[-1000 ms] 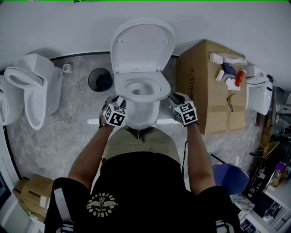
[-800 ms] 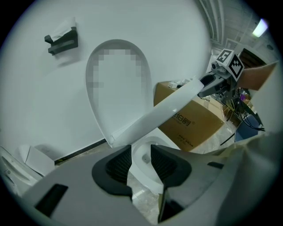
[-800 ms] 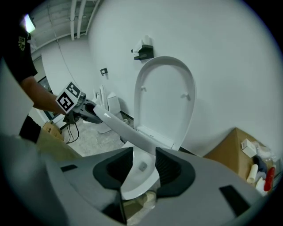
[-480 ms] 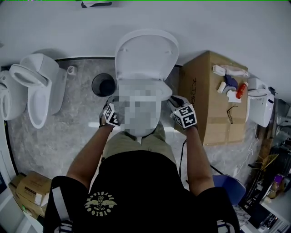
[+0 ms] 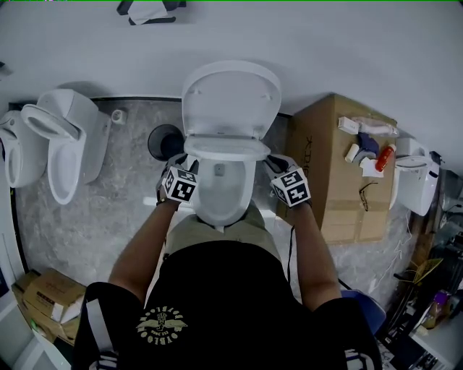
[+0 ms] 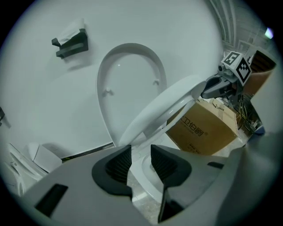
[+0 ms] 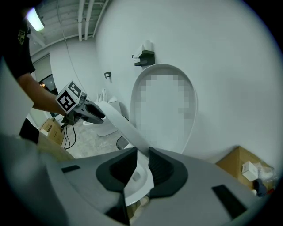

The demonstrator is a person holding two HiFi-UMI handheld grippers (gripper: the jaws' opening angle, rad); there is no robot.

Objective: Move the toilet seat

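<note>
Toilet seat [image 5: 226,149] is off the bowl [image 5: 223,194] now. A second ago it was lying flat on the rim, and here the front edge is tipped up while the back stays at the hinge, under the lid [image 5: 230,97] that stands upright against the wall. From the head view you see it edge-on as a thin white band with the bowl opening showing below it.

Left gripper [image 5: 185,160] is clamped on the seat's left side, jaws about half apart with the rim pinched at the tips, same as before. Right gripper [image 5: 270,160] has the right side. Its jaws have just been closing, and in the right gripper view the seat runs straight between the pads with both pressing on it.

Both grippers sit further up the picture than a second ago, closer to the lid. They were down by the front corners of the seat back then.

Whole view has slid a bit too. The cardboard box [image 5: 340,173] and black bin [image 5: 165,141] sit lower, and a dark wall holder [image 5: 148,11] has come in at the top edge.
</note>
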